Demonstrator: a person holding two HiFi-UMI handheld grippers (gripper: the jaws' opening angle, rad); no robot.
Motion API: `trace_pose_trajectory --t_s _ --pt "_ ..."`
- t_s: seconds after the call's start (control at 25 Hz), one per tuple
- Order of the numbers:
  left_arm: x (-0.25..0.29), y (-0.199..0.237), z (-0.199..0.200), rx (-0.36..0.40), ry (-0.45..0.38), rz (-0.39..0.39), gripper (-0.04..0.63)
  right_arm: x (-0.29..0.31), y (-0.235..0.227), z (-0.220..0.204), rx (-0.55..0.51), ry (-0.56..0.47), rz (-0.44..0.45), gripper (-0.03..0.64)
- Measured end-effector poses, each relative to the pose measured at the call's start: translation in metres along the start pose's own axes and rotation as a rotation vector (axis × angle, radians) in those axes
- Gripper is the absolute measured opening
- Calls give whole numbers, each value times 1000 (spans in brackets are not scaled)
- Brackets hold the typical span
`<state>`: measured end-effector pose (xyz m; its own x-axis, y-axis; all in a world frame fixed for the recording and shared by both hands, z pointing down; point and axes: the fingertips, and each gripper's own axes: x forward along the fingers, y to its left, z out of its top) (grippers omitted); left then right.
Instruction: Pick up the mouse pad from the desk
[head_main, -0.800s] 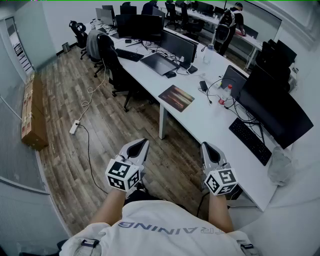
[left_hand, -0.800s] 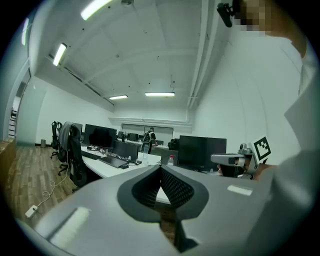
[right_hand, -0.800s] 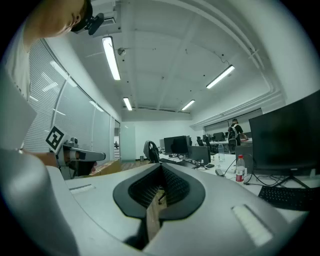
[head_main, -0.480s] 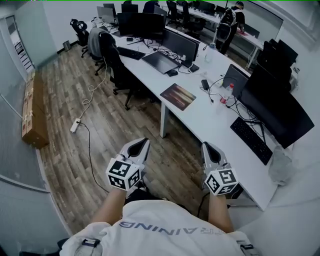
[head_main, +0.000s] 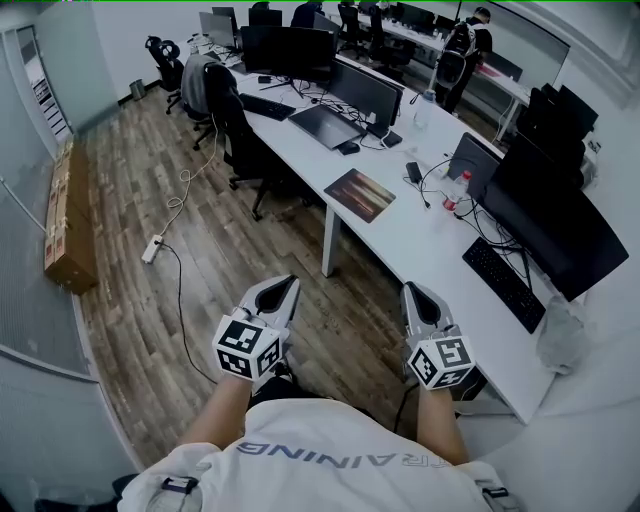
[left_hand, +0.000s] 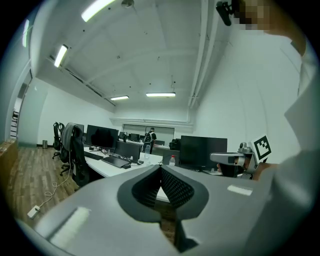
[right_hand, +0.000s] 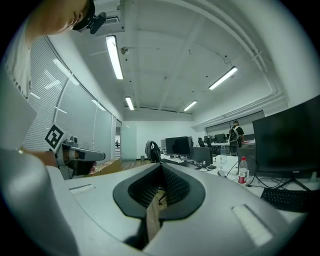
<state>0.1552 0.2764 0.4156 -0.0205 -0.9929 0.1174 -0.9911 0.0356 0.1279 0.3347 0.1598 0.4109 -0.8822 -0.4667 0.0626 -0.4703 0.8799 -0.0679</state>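
Location of task item: the mouse pad (head_main: 360, 194) (dark, with a brownish-orange print) lies flat on the long white worktop (head_main: 405, 245), close to its front edge and clear of the other items. A bottle (head_main: 452, 190) with a red cap stands to its right among cables. A black keyboard (head_main: 503, 283) and a large dark monitor (head_main: 555, 235) sit further along the same surface.

Left gripper (head_main: 284, 290): held low in front of the person's torso, over the wooden floor (head_main: 190, 290), well apart from the mouse pad. Its fingers (left_hand: 175, 187) are closed tip to tip, with nothing between them.

Right gripper (head_main: 411, 294): held beside the left one, near the worktop's front edge and equally far from the mouse pad. Its fingers (right_hand: 175, 186) are likewise pressed together and hold nothing.

Surroundings: an office chair (head_main: 232, 125) stands at the far workstation, and a power strip (head_main: 152, 250) lies on the floor.
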Motion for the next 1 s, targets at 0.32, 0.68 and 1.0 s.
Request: trace_pose_trajectory --t_s 0.32,0.68,1.0 --pt "5 0 -3 -1 7 -8 0 4 -9 -5 20 15 -18 12" --pt "17 35 -8 -28 22 7 0 41 -7 -16 30 58 -11 12" --pt "53 90 11 -32 11 3 0 112 -8 -2 13 66 -11 12"
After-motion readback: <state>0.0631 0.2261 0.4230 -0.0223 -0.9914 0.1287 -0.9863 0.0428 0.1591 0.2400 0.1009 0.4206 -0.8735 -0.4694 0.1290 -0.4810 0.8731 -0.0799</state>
